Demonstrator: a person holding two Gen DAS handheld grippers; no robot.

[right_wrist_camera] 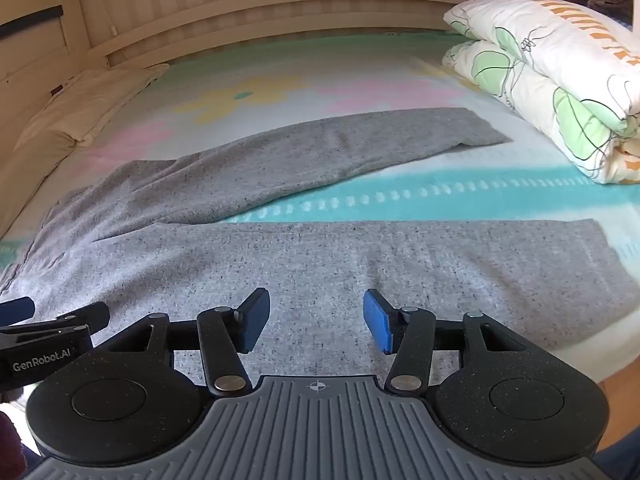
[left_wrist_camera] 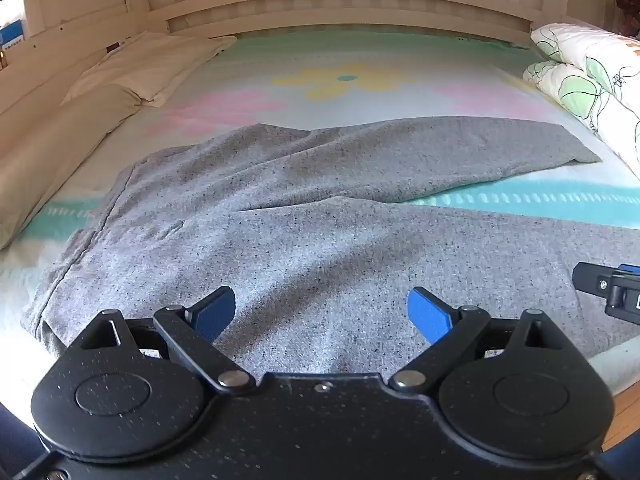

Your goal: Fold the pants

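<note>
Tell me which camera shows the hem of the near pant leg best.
The right wrist view: the near leg's hem lies fully in frame on the right, its end edge visible against the bedsheet. In the left wrist view the same near leg runs out of the frame's right side, so its hem is not seen; only the far leg's hem shows.

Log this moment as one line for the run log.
pants: flat on bed, legs spread, unfolded | left gripper: open, above near leg | right gripper: open, above near leg
</note>
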